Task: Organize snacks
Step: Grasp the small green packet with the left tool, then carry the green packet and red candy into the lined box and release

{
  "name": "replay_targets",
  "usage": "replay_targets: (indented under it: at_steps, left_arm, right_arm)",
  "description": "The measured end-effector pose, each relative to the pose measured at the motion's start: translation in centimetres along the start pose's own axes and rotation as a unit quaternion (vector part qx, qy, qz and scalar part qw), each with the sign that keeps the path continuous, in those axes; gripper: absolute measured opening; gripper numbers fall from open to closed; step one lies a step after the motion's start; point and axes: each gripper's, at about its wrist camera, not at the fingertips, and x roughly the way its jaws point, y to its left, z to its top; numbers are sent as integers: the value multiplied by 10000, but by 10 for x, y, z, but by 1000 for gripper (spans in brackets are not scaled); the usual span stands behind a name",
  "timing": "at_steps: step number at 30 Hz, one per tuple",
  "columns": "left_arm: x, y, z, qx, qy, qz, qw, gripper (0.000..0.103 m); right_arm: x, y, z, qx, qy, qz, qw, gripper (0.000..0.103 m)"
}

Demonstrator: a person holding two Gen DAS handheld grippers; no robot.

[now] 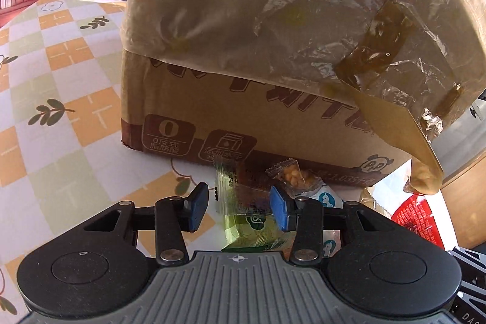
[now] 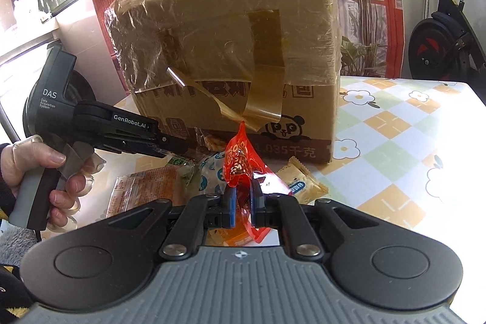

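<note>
Your right gripper (image 2: pixel 242 204) is pinching the red wrapper (image 2: pixel 240 160) by one thin fold, so it risks slipping free. Your left gripper (image 1: pixel 240 207) is standing half spread around the green packet (image 1: pixel 252 230), not pressing it; beyond them, the cardboard box (image 1: pixel 243 117) is crowding the worktop (image 1: pixel 60 81).

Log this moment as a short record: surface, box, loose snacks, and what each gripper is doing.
surface: table with a checked flower-print cloth
box: cardboard box, taped, flap hanging over its front
loose snacks: several packets piled at the foot of the box
left gripper: open, pads either side of a green packet, not pressing it
right gripper: shut on a red wrapper, lifted above the pile
person: hand on the left gripper's handle
</note>
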Motion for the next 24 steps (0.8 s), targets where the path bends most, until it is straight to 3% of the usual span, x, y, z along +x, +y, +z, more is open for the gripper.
replay_targets:
  at_steps: [4,9,15,24]
  left_arm:
    - [1,-8,-4,175,-70,24,9998,24]
    - [-17,-8,-6,247,-337,-1,9991,8]
    - [-56,-10,-14,629,-737,93,9953,3]
    - [-117,-2,-20,729,-1266,154,9891,3]
  right_arm:
    - [2,1,0,13,16,17,10000,9]
    - [2,1,0,15,21,26,10000,9]
    - [-3,8,0,-37,-1,88,10000,9]
    - [-14,28,6,-204,-187,390,9989,9]
